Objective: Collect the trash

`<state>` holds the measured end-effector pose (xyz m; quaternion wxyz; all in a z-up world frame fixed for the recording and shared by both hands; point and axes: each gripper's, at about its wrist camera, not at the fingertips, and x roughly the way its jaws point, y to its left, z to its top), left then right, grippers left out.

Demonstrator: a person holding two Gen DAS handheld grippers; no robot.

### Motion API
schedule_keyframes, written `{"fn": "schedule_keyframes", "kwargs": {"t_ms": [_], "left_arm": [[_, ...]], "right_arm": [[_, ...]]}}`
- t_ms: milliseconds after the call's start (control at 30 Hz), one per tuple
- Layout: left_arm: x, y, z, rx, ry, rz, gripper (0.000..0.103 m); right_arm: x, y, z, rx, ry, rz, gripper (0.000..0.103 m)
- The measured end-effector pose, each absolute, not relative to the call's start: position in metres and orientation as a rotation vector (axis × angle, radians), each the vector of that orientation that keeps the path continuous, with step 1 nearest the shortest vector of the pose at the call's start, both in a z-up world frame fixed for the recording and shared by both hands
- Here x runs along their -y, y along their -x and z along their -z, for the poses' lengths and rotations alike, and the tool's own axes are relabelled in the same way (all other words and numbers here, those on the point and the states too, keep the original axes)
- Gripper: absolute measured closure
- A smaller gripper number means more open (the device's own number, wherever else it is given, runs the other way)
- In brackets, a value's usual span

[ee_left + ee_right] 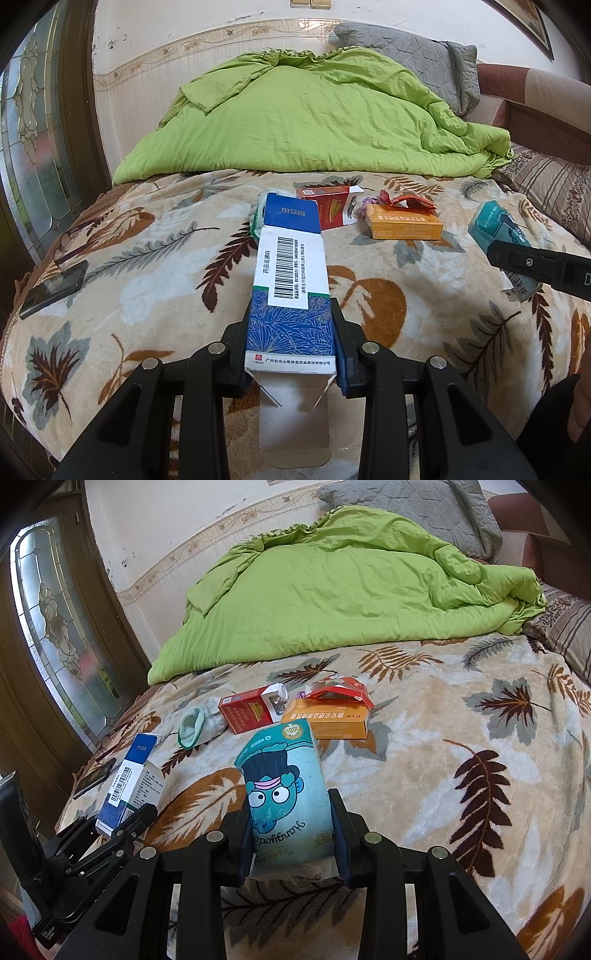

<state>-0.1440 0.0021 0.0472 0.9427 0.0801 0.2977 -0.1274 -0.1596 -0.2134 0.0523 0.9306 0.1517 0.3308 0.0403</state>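
Observation:
My left gripper (291, 334) is shut on a long blue-and-white medicine box (290, 273) with a barcode, held above the leaf-patterned bed blanket (166, 258); the same box (129, 786) shows at the left of the right wrist view. My right gripper (291, 827) is shut on a teal tissue pack (284, 794) printed with a cartoon face, also seen at the right as the tissue pack (498, 229). Ahead on the blanket lie a red cigarette pack (247, 712), an orange box (328, 720), a crumpled red wrapper (340, 692) and a white-green sock (199, 723).
A rumpled green duvet (303, 118) covers the far half of the bed, with a grey pillow (413, 55) behind it. A dark phone (55, 288) lies near the blanket's left edge. A glass-panelled door (62, 635) stands at the left.

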Motion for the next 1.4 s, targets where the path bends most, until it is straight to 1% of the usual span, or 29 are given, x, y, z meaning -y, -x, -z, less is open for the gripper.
{"fn": "schedule_keyframes", "kwargs": {"t_ms": [900, 1400], "left_arm": [[0.007, 0.147, -0.048, -0.599, -0.166, 0.279, 0.071], [0.012, 0.16, -0.055, -0.586, -0.174, 0.338, 0.071]], "right_arm": [[0.214, 0.161, -0.052, -0.673, -0.323, -0.083, 0.065], [0.222, 0.187, -0.058, -0.658, -0.388, -0.084, 0.064]]}}
